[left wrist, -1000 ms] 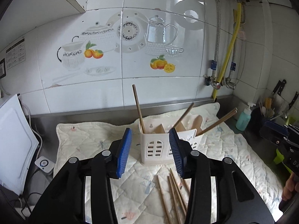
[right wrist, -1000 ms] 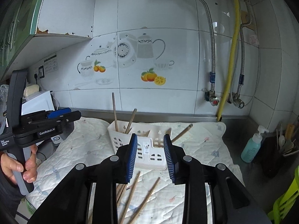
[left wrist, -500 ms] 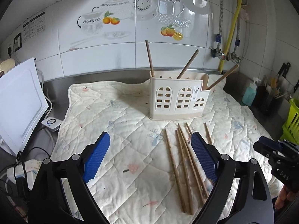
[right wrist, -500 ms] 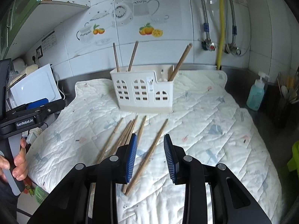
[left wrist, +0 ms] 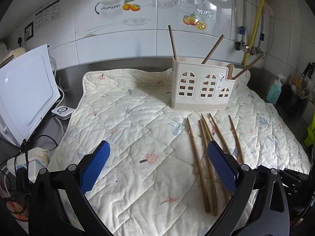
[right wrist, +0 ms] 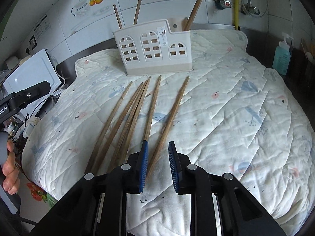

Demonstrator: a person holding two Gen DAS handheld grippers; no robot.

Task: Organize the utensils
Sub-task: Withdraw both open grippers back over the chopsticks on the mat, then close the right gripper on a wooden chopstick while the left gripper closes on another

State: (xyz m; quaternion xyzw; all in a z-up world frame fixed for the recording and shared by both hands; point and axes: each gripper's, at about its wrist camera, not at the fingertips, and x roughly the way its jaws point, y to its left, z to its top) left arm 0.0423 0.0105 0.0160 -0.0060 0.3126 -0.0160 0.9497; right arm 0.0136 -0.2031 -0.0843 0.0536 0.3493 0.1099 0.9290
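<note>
A white utensil holder [left wrist: 202, 85] with arched cut-outs stands at the back of a quilted mat [left wrist: 137, 137]; three wooden chopsticks stick up from it. It also shows in the right wrist view [right wrist: 155, 49]. Several loose wooden chopsticks [left wrist: 206, 157] lie on the mat in front of it, fanned out in the right wrist view [right wrist: 137, 114]. My left gripper [left wrist: 157, 165] is wide open and empty, low over the mat, left of the chopsticks. My right gripper [right wrist: 157, 155] is open, its jaws on either side of the near end of the rightmost chopstick [right wrist: 171, 116].
A white appliance [left wrist: 25, 94] with cables stands left of the mat. A blue soap bottle [right wrist: 282, 59] and a dark utensil cup [left wrist: 297, 96] stand at the right. The tiled wall with pipes [left wrist: 254, 19] is behind. A green object [left wrist: 310, 131] is at the right edge.
Both grippers have come down and tilted toward the mat. The left jaws have opened wide. The right gripper has closed in on the chopsticks' near ends.
</note>
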